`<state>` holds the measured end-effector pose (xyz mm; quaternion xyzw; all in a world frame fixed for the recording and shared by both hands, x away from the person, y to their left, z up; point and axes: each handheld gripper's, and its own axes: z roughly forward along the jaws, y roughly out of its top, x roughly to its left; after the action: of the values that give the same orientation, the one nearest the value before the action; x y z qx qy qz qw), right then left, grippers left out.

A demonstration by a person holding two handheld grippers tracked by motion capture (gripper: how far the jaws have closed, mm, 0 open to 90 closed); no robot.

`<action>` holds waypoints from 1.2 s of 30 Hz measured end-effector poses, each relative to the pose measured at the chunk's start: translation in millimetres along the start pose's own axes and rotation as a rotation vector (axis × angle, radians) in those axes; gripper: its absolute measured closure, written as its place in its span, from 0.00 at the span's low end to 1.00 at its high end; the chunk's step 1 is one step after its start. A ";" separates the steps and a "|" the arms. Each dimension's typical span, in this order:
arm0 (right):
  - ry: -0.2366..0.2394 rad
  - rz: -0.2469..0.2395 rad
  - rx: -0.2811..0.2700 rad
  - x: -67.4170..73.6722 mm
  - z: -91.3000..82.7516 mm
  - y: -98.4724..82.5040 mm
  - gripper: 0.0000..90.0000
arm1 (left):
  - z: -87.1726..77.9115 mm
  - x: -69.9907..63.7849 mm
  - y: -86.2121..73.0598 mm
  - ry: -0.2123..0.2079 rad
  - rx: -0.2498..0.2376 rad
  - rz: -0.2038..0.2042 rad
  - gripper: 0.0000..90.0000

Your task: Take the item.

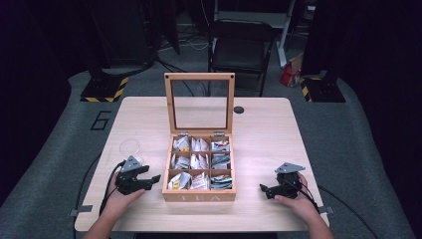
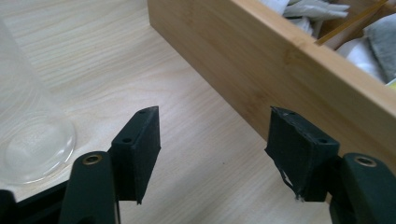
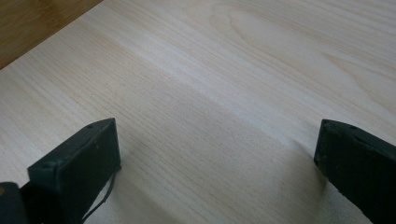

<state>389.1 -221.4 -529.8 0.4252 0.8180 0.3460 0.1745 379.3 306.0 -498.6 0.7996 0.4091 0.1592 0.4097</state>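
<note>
Left gripper point(image 1: 152, 181): we hold it with jaws apart, nothing between them; wooden tea box point(image 1: 199, 195) just beyond its tips, clear glass cup point(image 2: 32, 140) beside it. Right gripper point(image 1: 265, 189): we hold it with jaws wide, empty, over bare table point(image 3: 224, 93), tea box well apart.

Pale wood worktop point(image 1: 263, 134) on grey floor point(image 1: 358, 149); black folding chair point(image 1: 239, 47) behind; hazard-striped stand bases point(image 1: 102, 89) either side; dark surroundings.
</note>
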 end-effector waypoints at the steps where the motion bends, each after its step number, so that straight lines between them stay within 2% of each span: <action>1: 0.002 -0.003 0.001 -0.2 -0.1 -0.1 0.00 | -1.5 0.3 0.9 0.002 0.000 0.015 0.40; 4: 0.001 -0.001 0.000 -0.1 -0.1 0.0 0.00 | -3.2 -2.2 1.8 -0.003 -0.025 -0.023 0.41; 6: 0.001 -0.001 0.001 0.0 -0.1 0.0 0.00 | -6.2 -2.3 3.7 -0.004 -0.027 -0.017 0.42; 9: 0.001 -0.002 0.000 -0.1 -0.1 0.0 0.00 | -8.0 -4.8 6.2 -0.004 -0.048 -0.029 0.43; 11: 0.001 -0.002 0.000 -0.1 0.0 0.0 0.00 | -10.3 -5.4 8.8 -0.007 -0.045 -0.012 0.44; 13: 0.001 -0.002 0.001 -0.1 -0.1 0.0 0.00 | -12.0 -7.7 12.3 -0.009 -0.052 -0.015 0.44; 15: 0.001 -0.002 0.000 -0.1 -0.1 0.0 0.00 | -13.5 -9.4 15.2 -0.005 -0.059 0.000 0.47; 16: 0.001 -0.001 0.001 -0.1 -0.1 0.0 0.00 | -14.4 -11.2 16.5 -0.016 -0.056 -0.009 0.47; 20: 0.001 0.000 0.001 0.0 -0.1 0.0 0.00 | -16.0 -15.4 20.6 -0.010 -0.067 0.015 0.47; 29: 0.001 -0.002 0.000 -0.1 0.0 0.0 0.00 | -19.0 -21.1 27.7 -0.013 -0.061 0.017 0.48; 30: 0.001 -0.001 0.001 0.0 -0.1 0.0 0.00 | -19.1 -22.7 28.9 -0.016 -0.062 0.005 0.48; 36: 0.001 -0.002 0.001 -0.1 -0.1 0.0 0.00 | -19.0 -29.9 35.9 -0.022 -0.062 0.025 0.51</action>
<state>389.1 -221.5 -529.8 0.4244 0.8185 0.3458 0.1743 368.5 280.6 -456.3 0.7933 0.3892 0.1682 0.4368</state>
